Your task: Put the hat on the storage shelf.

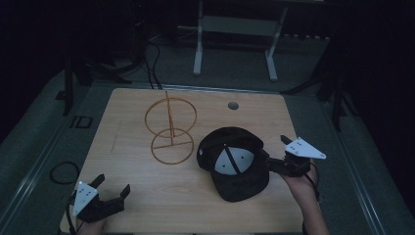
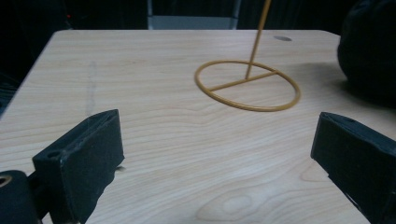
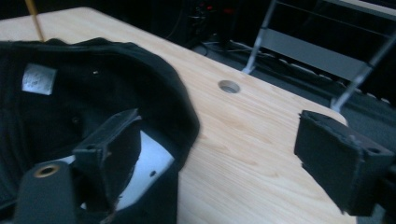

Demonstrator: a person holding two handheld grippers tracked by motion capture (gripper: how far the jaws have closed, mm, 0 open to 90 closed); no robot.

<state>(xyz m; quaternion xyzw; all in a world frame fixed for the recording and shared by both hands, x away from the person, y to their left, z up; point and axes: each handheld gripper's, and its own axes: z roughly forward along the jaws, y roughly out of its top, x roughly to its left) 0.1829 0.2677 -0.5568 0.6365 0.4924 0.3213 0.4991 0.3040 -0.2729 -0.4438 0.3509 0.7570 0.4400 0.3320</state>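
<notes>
Jaws on my right gripper (image 1: 272, 152) stand wide apart and clamp nothing: in the right gripper view 1 jaw sits inside the upturned black cap (image 3: 93, 93), over its white lining, while the other hangs above bare wood outside the cap's edge. From the high view the cap (image 1: 235, 164) lies crown down just left of that gripper, brim toward me, and my right hand (image 1: 301, 183) holds the gripper from behind. My left gripper (image 1: 111, 188) is well apart from the cap, near the table's (image 1: 147, 205) front left corner, its 2 jaws also spread wide and empty over the wood. Ahead of it and a little right stands the gold wire stand (image 2: 247, 84), its round base flat on the table with a thin post rising from it; the cap lies just right of that base. A small round hole (image 3: 229, 86) in the tabletop sits beyond my right gripper.
</notes>
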